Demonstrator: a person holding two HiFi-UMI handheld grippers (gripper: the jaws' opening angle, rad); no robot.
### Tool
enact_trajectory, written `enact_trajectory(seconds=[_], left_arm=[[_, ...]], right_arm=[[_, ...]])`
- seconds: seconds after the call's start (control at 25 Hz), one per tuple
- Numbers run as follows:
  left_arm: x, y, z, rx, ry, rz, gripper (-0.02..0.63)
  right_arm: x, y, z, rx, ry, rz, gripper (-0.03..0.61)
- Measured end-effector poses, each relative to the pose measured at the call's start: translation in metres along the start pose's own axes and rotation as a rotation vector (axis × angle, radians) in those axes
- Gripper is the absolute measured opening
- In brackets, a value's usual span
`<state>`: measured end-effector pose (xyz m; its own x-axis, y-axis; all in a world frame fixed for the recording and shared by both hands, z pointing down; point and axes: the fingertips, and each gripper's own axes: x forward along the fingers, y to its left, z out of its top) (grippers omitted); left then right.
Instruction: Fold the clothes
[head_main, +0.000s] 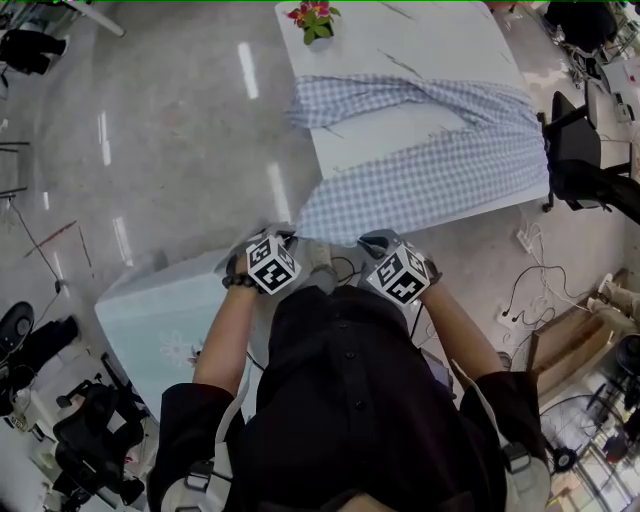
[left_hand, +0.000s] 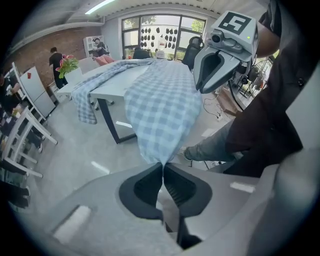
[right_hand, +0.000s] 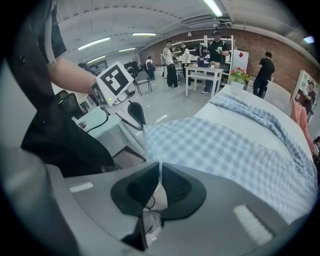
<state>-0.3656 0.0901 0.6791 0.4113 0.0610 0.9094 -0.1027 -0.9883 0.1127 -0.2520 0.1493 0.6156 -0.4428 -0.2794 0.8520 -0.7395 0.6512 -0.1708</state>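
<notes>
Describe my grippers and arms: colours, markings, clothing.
Both the left gripper and right gripper have grey bodies with black ribbed jaw pads. Each carries a white cube with black square markers. Black short sleeves; a dark beaded bracelet on the left wrist.

the left gripper (left_hand: 162, 167) is seen with its jaws pressed together on a bunched edge of the blue checked cloth (left_hand: 160, 105). the cloth is drawn up from them to the white table (left_hand: 107, 89) and spread across its top, with one part hung over the left edge. the right gripper (left_hand: 207, 75), topped by its marker cube (left_hand: 235, 22), is held at the cloth's right edge. a flowering plant (left_hand: 67, 64) is set at the table's far left end.
</notes>
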Motion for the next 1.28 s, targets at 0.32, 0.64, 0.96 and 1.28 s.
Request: enact_trajectory(seconds=[0.32,0.64,0.96,1.28], left_arm=[[0.007,-0.006,-0.007,0.014,0.019,-0.044,0.117],[-0.003,0.007,0.007,-0.025,-0.058,-0.019,0.141],[-0.024,0.042,0.039,-0.066,-0.138,0.053,0.14],[-0.038,0.094,0.088,-0.135,-0.165,0.146,0.14]], right_arm=[[0.004,0.01,0.0,0.014,0.025,0.037,0.1],[0.003,0.009,0.014,0.01,-0.004,0.026,0.127],[-0.02,-0.034,0.038,0.014,-0.077,-0.052,0.126],[-0.058,-0.131,0.068,-0.035,-0.128,-0.107,0.126]])
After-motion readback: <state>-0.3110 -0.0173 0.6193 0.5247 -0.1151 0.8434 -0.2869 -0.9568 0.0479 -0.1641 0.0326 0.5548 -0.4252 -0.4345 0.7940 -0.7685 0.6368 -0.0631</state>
